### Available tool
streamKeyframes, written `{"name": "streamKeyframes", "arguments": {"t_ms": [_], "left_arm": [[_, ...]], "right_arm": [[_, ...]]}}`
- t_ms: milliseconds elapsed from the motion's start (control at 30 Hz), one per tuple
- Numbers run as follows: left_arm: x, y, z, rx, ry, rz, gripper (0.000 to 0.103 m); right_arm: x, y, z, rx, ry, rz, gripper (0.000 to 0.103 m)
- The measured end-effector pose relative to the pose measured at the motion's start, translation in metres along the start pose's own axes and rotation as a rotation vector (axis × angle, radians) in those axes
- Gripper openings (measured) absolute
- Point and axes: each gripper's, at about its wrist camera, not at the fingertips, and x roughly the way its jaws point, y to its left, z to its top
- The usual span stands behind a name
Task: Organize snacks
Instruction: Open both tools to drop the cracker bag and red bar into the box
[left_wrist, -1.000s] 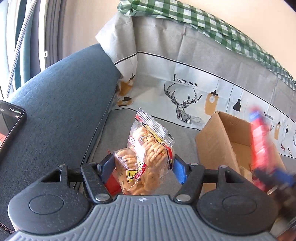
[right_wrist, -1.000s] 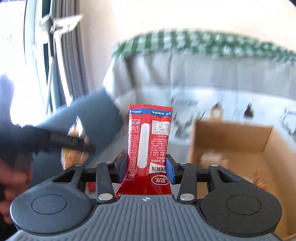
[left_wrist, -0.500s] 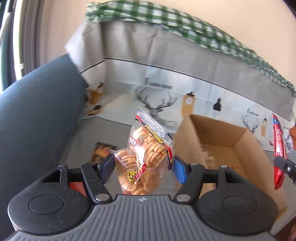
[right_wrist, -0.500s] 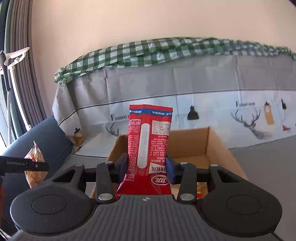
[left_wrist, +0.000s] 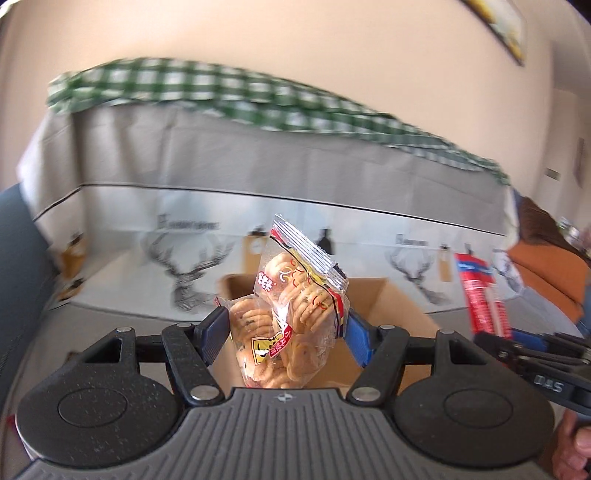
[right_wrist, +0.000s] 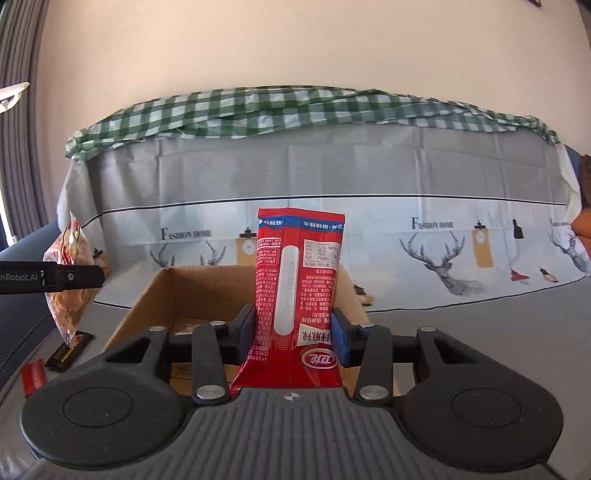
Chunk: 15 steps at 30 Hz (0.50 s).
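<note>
Sofa cover: a big grey cloth with deer pictures, far ahead of both sets of jaws. It looks like it is there to keep the seat clean.
Cardboard box: it sits open on the seat, just past the right jaws and below them. Its top is open so snacks can drop in, and a few small things lie on its floor already.
Left gripper: its jaws stand fairly wide because the bag is fat. The blue pads press on both sides of the bag.
Cookie bag: a clear bag of round cookies, standing up between the left jaws, with the box behind and below it. I think it goes in the box next.
Right gripper: its jaws are narrow because the pack is thin. They pinch it low down, so most of it sticks up.
Red snack pack: it stands straight up between the right jaws, in front of the box.
Loose snacks: a dark bar and a small red pack lie on the seat, left of the right jaws and outside the box. They still need picking up.
</note>
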Motion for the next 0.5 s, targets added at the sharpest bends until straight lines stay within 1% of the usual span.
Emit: {"name": "streamKeyframes", "arguments": {"t_ms": [100,233,500], "left_arm": [[0.007,-0.018,-0.005,0.038,0.011,-0.032,0.072],[0.02,-0.033,-0.01,0.047,0.035,-0.054,0.072],[0.028,-0.04,-0.015,0.043,0.04,-0.077,0.072]], "right_arm": [[0.002,-0.007,-0.003,-0.009,0.014,-0.022,0.044],[0.003,-0.014,-0.004,-0.002,0.018,-0.039,0.044],[0.003,-0.018,-0.005,0.001,0.019,-0.048,0.044]]}}
